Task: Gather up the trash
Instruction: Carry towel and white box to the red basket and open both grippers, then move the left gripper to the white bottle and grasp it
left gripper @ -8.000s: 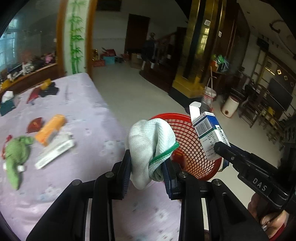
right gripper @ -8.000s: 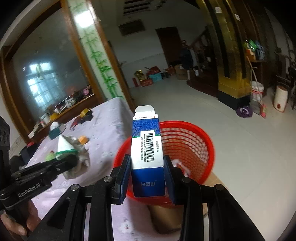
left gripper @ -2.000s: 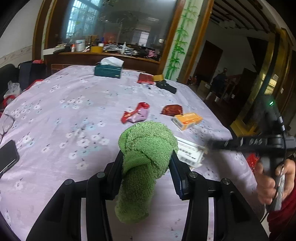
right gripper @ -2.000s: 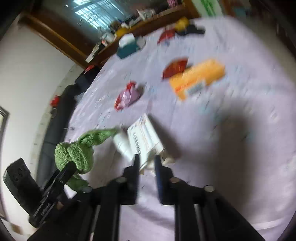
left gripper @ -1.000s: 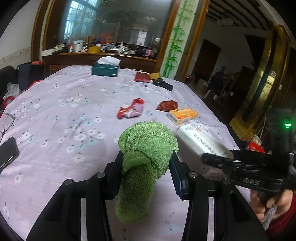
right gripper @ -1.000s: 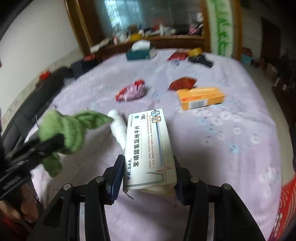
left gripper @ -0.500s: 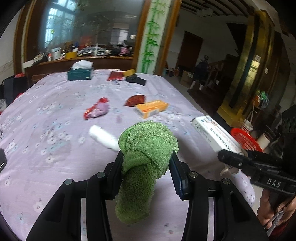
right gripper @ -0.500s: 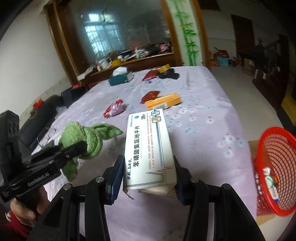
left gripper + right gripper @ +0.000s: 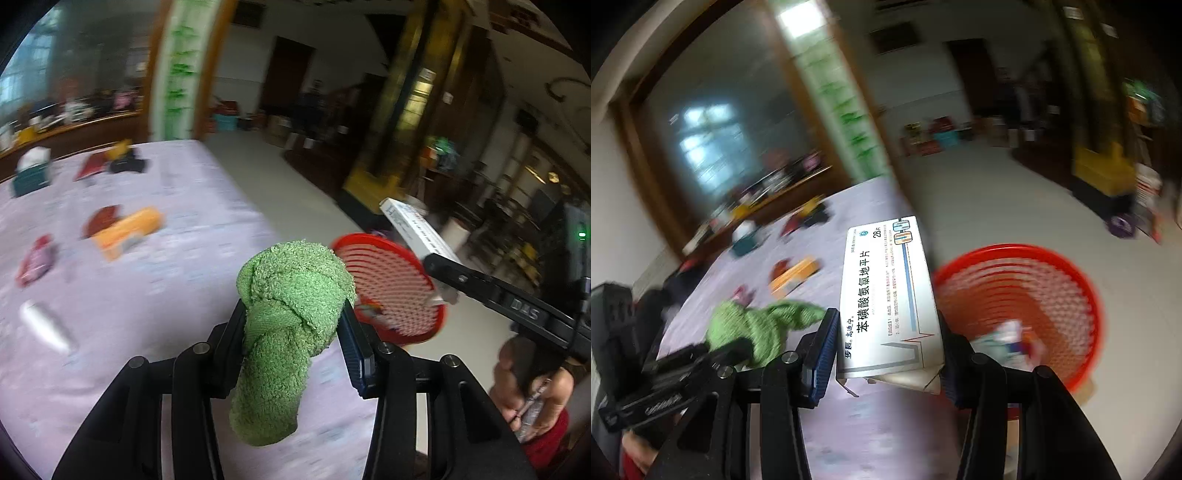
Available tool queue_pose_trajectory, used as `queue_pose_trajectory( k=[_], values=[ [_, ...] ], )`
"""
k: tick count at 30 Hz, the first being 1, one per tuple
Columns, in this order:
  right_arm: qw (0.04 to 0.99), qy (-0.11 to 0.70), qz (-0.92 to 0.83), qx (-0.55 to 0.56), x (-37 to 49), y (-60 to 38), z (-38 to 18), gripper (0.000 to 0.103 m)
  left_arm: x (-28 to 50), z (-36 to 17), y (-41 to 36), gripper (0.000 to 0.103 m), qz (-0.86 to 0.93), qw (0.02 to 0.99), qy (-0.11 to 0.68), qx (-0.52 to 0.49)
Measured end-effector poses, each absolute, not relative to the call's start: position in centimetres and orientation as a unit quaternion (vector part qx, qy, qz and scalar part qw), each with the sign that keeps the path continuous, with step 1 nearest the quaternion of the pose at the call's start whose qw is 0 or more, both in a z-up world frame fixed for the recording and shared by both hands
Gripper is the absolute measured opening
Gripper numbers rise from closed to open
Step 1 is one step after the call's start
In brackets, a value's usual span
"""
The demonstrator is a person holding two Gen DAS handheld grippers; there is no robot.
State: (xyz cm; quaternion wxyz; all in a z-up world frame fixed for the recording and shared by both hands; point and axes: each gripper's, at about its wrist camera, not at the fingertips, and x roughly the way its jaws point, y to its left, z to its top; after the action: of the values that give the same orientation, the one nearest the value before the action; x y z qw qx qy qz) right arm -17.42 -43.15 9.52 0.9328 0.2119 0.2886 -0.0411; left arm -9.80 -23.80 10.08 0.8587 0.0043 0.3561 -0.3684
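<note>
My left gripper (image 9: 293, 343) is shut on a knotted green cloth (image 9: 288, 314), whose tail hangs below the pads. In the right wrist view that cloth (image 9: 753, 328) shows at lower left, in the left gripper (image 9: 713, 350). My right gripper (image 9: 886, 350) is shut on a white medicine box (image 9: 886, 291) with blue print. The same box (image 9: 413, 229) sticks out of the right gripper (image 9: 439, 266) above the red mesh basket (image 9: 391, 288). The basket (image 9: 1045, 280) stands past the table's right edge, with bits of trash inside.
The purple flowered tablecloth (image 9: 129, 295) carries an orange box (image 9: 125, 232), red wrappers (image 9: 35, 258), a white tube (image 9: 46, 325), a teal tissue box (image 9: 31, 177) and dark items (image 9: 125, 164). Pale floor (image 9: 997, 192) stretches beyond, with furniture along the far wall. A hand (image 9: 532, 391) holds the right gripper.
Both grippers have swung right, away from the table's middle and toward its edge. The red basket now sits close in both views. Both grips are unchanged.
</note>
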Motion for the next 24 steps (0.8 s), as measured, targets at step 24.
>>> queue_pose_trajectory(
  k=[24],
  values=[
    [0.908, 0.288, -0.104, 0.287, -18.2, -53.1, 6.5, 0.064, -8.3, 8.7, -33.7, 0.065, -0.400, 0.835, 0.377, 0.008]
  ],
)
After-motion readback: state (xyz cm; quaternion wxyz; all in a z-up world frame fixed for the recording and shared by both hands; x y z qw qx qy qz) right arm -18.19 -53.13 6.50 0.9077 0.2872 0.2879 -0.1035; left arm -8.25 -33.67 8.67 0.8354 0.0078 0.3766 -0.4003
